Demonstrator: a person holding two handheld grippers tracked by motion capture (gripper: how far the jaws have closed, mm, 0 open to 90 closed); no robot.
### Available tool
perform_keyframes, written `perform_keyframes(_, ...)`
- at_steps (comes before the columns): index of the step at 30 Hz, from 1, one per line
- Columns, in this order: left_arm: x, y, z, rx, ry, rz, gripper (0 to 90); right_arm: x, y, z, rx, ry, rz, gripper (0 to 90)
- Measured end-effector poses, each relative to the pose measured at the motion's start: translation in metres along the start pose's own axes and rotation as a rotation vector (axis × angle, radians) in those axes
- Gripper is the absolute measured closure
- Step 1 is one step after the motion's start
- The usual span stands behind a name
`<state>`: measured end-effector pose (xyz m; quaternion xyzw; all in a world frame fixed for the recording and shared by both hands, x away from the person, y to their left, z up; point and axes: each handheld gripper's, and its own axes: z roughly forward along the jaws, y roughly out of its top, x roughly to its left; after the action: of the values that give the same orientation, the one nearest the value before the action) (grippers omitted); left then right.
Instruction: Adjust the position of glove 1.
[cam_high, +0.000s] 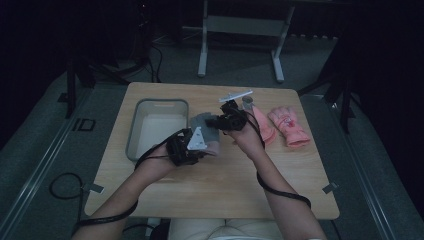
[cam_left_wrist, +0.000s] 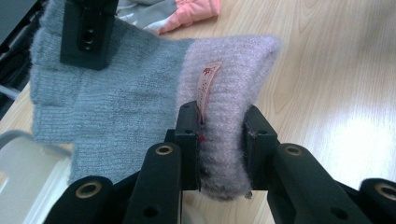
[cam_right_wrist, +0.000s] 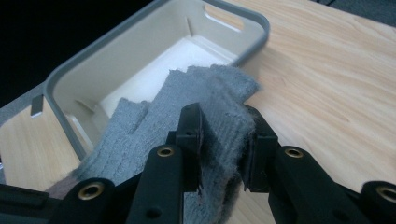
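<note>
table: light wooden table (cam_high: 210, 175), rounded corners
bin: grey-rimmed white plastic bin (cam_high: 150, 131), left part of table
pink gloves: pair of pink gloves (cam_high: 287, 126), flat at right
glove: grey knit glove with mauve cuff (cam_left_wrist: 140, 98), held between both grippers just right of bin; long axis cuff-to-fingers, cuff toward person, fingers toward far edge
left gripper (cam_left_wrist: 223, 140): jaws pinch mauve cuff
right gripper (cam_right_wrist: 223, 140): jaws pinch grey finger end
</note>
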<state>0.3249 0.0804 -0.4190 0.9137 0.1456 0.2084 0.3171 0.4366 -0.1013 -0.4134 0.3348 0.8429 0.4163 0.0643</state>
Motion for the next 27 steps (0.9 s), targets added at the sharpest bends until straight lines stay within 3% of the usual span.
perform_keyframes(3,0.006,-0.007,-0.007,0.011,-0.002,0.007,72.0,0.007,0.009,0.007,0.006,0.010,-0.012,72.5)
perform_keyframes(5,0.013,-0.014,-0.011,-0.002,-0.011,-0.020,72.0,0.012,0.014,0.012,0.005,0.012,-0.023,72.6)
perform_keyframes(13,0.026,-0.037,-0.020,0.059,0.005,-0.035,72.0,0.029,0.032,0.040,0.014,0.028,-0.062,72.6)
perform_keyframes(21,0.045,-0.064,-0.027,0.105,0.028,-0.067,72.0,0.041,0.044,0.065,0.005,0.057,-0.056,72.6)
perform_keyframes(27,0.054,-0.073,-0.029,0.134,0.036,-0.083,71.8,0.050,0.057,0.085,-0.002,0.068,-0.060,72.7)
